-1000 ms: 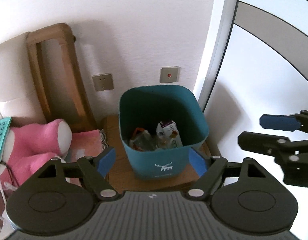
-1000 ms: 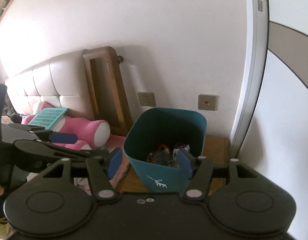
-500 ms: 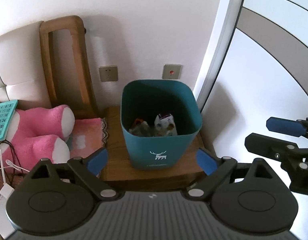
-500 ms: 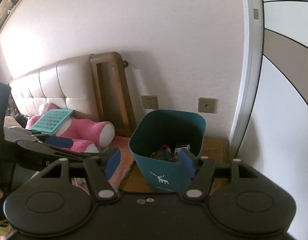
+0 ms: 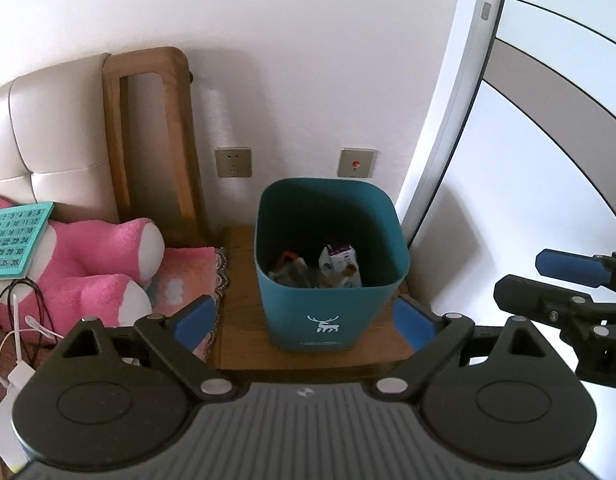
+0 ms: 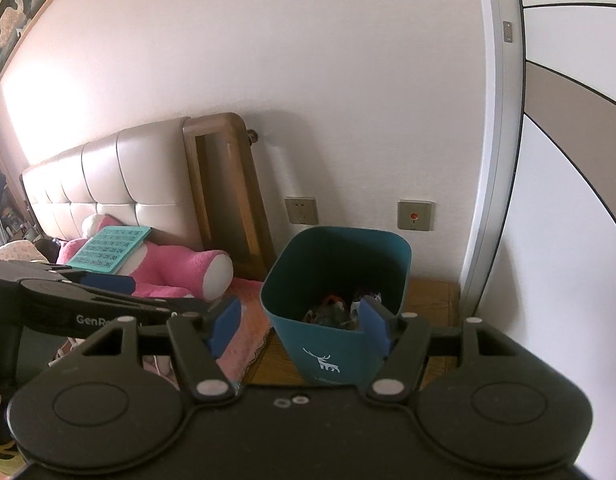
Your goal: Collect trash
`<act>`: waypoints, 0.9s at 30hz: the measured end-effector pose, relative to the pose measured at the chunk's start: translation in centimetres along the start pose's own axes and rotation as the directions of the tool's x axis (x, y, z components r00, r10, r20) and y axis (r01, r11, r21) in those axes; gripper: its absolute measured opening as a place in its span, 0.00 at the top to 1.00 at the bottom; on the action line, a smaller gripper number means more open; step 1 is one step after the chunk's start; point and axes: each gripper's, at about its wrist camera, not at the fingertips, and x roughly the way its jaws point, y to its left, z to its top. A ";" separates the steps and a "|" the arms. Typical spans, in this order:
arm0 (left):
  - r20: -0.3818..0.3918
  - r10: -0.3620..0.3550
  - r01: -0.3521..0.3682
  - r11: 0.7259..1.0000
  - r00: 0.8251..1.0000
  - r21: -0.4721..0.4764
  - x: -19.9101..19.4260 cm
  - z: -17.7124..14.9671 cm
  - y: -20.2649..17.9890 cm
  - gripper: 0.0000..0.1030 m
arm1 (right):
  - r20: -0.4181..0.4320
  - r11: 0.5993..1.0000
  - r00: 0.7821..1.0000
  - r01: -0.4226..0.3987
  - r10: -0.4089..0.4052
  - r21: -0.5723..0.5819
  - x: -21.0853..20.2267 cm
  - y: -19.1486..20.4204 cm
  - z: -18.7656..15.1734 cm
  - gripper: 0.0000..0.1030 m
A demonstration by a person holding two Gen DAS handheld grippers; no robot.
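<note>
Nearest us, the left gripper [image 5: 304,322] and right gripper [image 6: 300,326] hold their jaws apart, gripping nothing. Beyond them the teal bin [image 5: 327,312] stands on a wooden nightstand [image 5: 236,320] — the trash [image 5: 339,266] lies inside — against the white wall [image 5: 292,80].

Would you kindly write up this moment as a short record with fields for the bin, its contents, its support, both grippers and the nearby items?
bin: teal trash bin, upright, white deer logo
contents: wrappers and a small carton, bin partly filled
support: wooden nightstand
left gripper: jaws open, nothing held
right gripper: jaws open, nothing held
nearby: pink plush toy, teal number board, wall socket
</note>
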 end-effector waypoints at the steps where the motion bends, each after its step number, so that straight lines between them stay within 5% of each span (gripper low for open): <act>1: 0.002 -0.002 0.002 1.000 1.000 0.000 -0.1 0.1 0.0 0.06 | 0.001 1.000 1.000 0.001 -0.001 0.001 -0.1 0.0 0.0 0.37; 27: 0.065 0.027 -0.025 0.999 0.998 -0.031 -3.7 -0.4 0.6 0.06 | 0.010 0.999 0.999 -0.035 0.035 -0.007 -1.6 0.2 0.0 0.37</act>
